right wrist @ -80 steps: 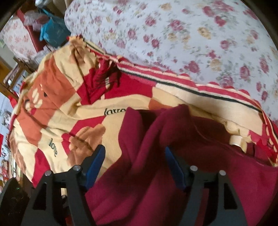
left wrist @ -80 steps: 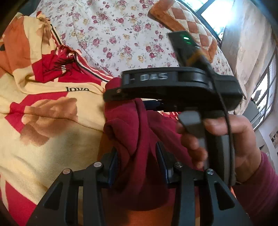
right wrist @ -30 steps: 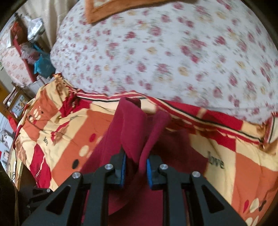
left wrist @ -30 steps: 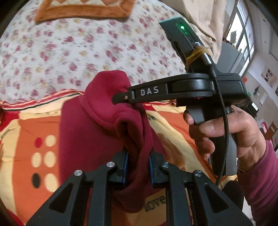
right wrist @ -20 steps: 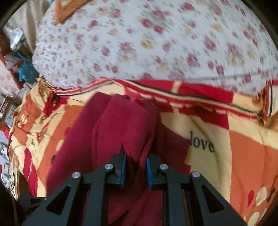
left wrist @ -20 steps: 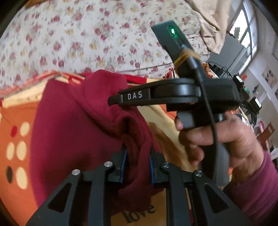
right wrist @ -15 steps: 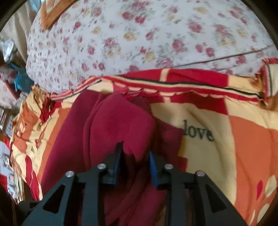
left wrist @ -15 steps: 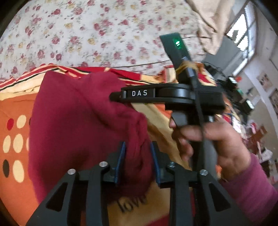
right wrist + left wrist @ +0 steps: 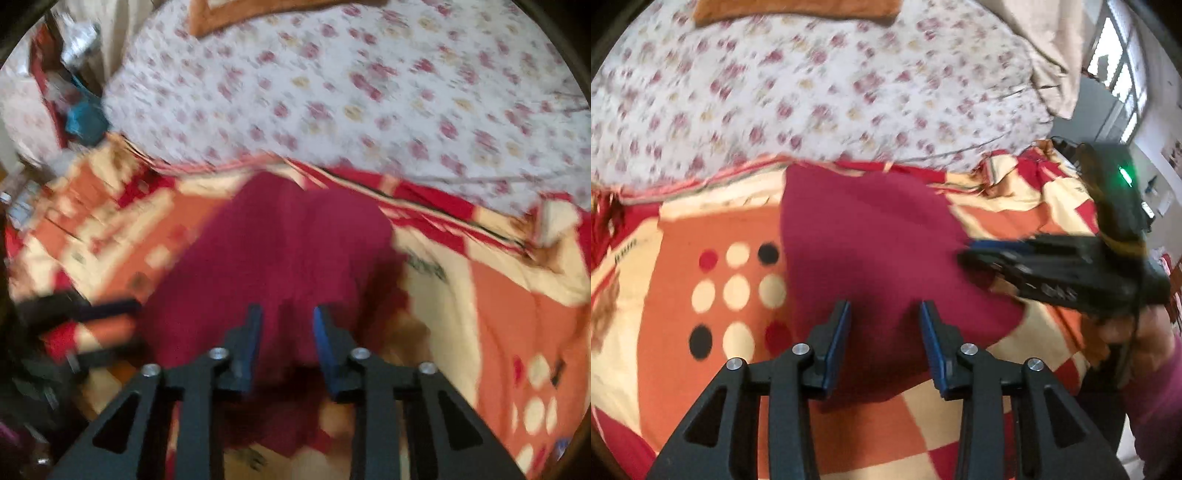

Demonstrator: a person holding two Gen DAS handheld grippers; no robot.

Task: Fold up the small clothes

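A dark red garment (image 9: 871, 236) lies flattened on the orange, cream and red blanket (image 9: 738, 288). My left gripper (image 9: 884, 308) hovers over its near edge; its jaws are opening, and the cloth lies under them, not pinched. In the right wrist view the same garment (image 9: 288, 251) spreads below my right gripper (image 9: 286, 312). Its jaws stand apart and are closing, with no cloth pressed between the pads. The right gripper (image 9: 1052, 273) also shows blurred at the garment's right edge, held by a hand (image 9: 1126, 332). The left gripper (image 9: 92, 310) is a dark blur at the left.
A white quilt with red flowers (image 9: 812, 92) rises behind the blanket, with an orange checked cloth (image 9: 794, 9) on top. Windows (image 9: 1123, 74) are at the far right. Cluttered furniture and a blue bag (image 9: 83, 118) stand beyond the bed's left side.
Both grippers have let go of the raised fold of red cloth, which now lies flat on the blanket. The right gripper has swung away to the garment's right side.
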